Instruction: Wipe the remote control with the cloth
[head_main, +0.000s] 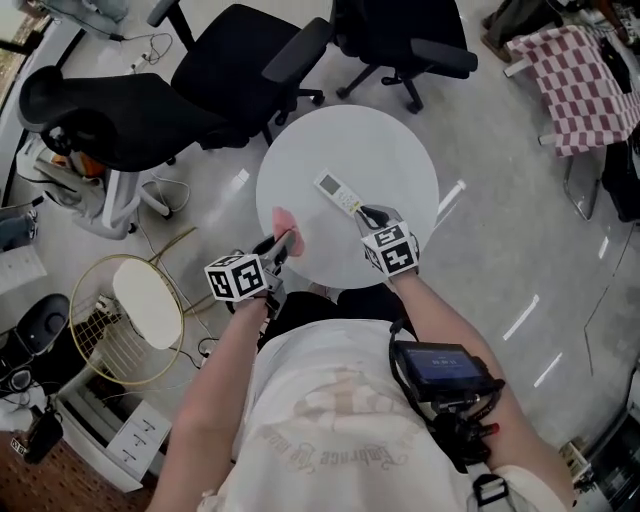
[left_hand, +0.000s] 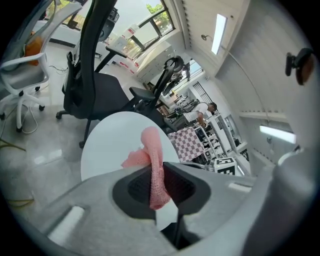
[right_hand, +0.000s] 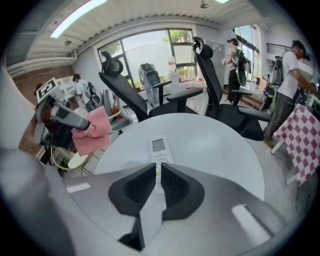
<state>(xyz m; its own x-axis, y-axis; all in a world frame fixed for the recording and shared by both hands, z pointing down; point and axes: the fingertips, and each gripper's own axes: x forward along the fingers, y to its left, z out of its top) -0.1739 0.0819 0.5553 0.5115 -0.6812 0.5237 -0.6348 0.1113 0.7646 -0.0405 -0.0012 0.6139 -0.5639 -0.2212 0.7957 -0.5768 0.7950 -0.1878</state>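
Observation:
A white remote control (head_main: 336, 192) (right_hand: 159, 150) lies on the round white table (head_main: 390, 150), screen end away from me. My right gripper (head_main: 368, 214) (right_hand: 159, 180) sits at its near end, jaws drawn almost together, and the remote's near end disappears between them. My left gripper (head_main: 280, 245) (left_hand: 159, 187) is shut on a pink cloth (head_main: 284, 224) (left_hand: 152, 160), which hangs bunched from the jaws over the table's front left edge, to the left of the remote. In the right gripper view the cloth (right_hand: 92, 131) hangs apart from the remote.
Two black office chairs (head_main: 240, 70) (head_main: 400, 40) stand behind the table. A checkered cloth (head_main: 585, 85) lies at the far right. A gold wire-frame stool (head_main: 140, 315) stands on the floor at my left. People stand in the background (right_hand: 290, 75).

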